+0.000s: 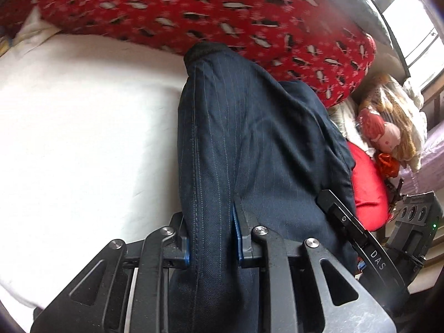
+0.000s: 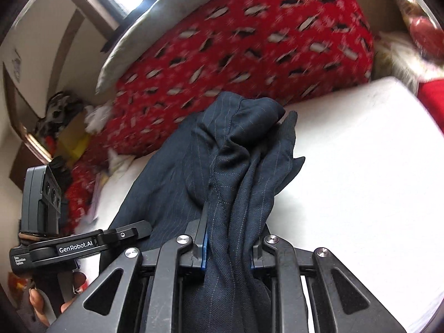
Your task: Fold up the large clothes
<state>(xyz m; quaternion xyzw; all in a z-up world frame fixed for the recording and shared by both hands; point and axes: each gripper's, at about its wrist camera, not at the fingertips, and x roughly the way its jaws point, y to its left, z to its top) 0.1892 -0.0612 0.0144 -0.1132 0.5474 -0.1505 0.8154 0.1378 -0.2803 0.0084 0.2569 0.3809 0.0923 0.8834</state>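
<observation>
Clamping navy pinstriped trousers [image 1: 249, 138], left gripper [image 1: 212, 238] and right gripper [image 2: 229, 247] hold them over the white bed [image 1: 83, 138]; a red patterned blanket [image 1: 222, 14] crowds behind, a doll [image 1: 383, 133] beside.

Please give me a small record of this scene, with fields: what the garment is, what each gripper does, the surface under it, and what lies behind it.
garment: navy pinstriped garment, bunched, not yet folded flat
left gripper: shut on the garment's stitched edge
right gripper: shut on a gathered bundle of the same cloth
surface: white mattress
behind: red penguin-print bedding
beside: doll among clutter to the right in the left wrist view
</observation>
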